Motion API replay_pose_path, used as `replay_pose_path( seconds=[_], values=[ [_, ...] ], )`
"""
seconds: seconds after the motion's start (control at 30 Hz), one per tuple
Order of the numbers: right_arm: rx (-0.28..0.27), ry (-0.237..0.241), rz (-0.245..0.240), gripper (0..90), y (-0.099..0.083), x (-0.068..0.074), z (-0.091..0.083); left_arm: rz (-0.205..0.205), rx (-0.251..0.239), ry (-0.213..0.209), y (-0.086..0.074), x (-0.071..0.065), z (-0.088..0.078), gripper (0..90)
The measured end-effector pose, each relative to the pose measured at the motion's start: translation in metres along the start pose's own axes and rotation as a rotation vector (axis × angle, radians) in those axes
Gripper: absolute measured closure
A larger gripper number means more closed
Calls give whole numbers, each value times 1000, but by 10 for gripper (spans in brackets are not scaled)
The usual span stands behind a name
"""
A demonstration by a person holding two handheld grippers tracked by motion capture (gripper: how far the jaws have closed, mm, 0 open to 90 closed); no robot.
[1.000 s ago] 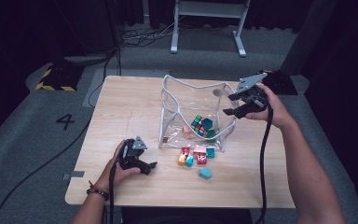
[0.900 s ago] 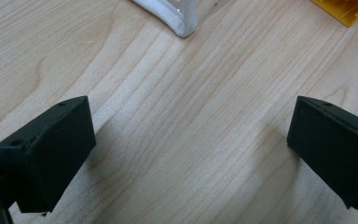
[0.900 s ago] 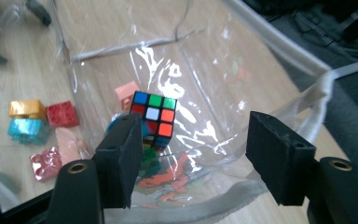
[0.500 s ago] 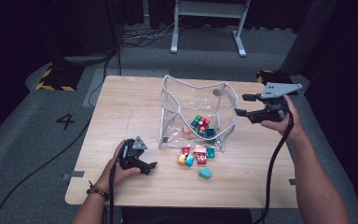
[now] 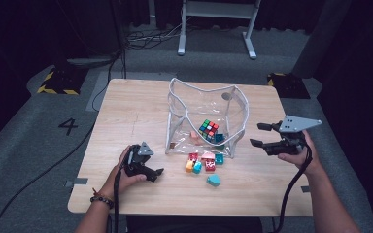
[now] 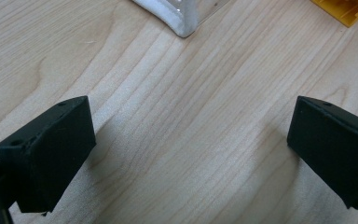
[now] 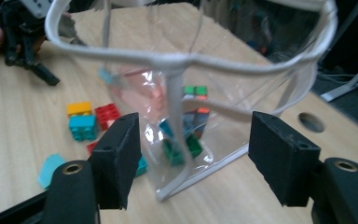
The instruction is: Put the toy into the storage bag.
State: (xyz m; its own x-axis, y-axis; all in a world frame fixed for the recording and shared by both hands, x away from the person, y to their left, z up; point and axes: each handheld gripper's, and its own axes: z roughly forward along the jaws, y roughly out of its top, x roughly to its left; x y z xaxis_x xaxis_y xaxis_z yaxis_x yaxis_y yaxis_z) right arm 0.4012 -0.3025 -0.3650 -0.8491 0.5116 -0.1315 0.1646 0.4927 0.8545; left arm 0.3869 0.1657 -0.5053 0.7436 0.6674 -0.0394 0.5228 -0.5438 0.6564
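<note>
A clear bag (image 5: 206, 109) with white edging stands open at the table's middle, a colour cube (image 5: 208, 129) inside it. Several small bricks (image 5: 201, 162) lie in front of it, with a teal piece (image 5: 213, 180) nearer me. My right gripper (image 5: 257, 134) hovers just right of the bag, apart from it. Its jaws have just been opening, and nothing is between them. In the right gripper view (image 7: 193, 154) the bag's corner seam (image 7: 175, 116) stands ahead of them. My left gripper (image 5: 155, 174) rests open on the wood (image 6: 191, 140), near the bag's corner (image 6: 177, 21).
A round hole (image 7: 311, 122) is in the tabletop behind the bag. A yellow brick (image 6: 345, 9) lies close ahead of the left gripper. Cables trail off the front edge. A white stand (image 5: 216, 24) is on the floor beyond the table.
My right gripper has moved from over the bag's right rim outward to the right and down, now beside the bag. The left gripper has stayed put.
</note>
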Motion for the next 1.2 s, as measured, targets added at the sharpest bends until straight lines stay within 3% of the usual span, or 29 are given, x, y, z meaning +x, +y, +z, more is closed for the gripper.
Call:
replay_pose_path(
  seconds=[0.23, 0.33, 0.4, 0.43, 0.53, 0.6, 0.83, 1.03, 1.2],
  values=[
    [28, 40, 5, 350, -25, 15, 16, -1, 1, 0, 0, 0, 0, 10],
    [71, 93, -6, 348, -39, 29, 34, 0, 1, 0, 0, 0, 0, 10],
    [72, 106, -1, 348, -41, 32, 37, -2, 1, -4, 0, 0, 0, 10],
    [94, 146, 6, 347, -48, 40, 49, -1, 0, -4, 0, 0, 0, 10],
    [120, 167, -9, 346, -53, 48, 58, -3, 0, -4, 0, 0, 0, 10],
    [147, 217, -7, 346, -60, 61, 72, -2, 1, -2, 0, 0, 0, 10],
    [174, 312, -27, 346, -69, 87, 97, -2, 1, -4, 0, 0, 0, 10],
    [194, 306, -33, 355, -72, 101, 115, -1, 1, -3, 0, 0, 0, 10],
    [184, 279, -36, 437, -73, 105, 121, -4, 1, -6, 0, 0, 0, 10]
  ],
)
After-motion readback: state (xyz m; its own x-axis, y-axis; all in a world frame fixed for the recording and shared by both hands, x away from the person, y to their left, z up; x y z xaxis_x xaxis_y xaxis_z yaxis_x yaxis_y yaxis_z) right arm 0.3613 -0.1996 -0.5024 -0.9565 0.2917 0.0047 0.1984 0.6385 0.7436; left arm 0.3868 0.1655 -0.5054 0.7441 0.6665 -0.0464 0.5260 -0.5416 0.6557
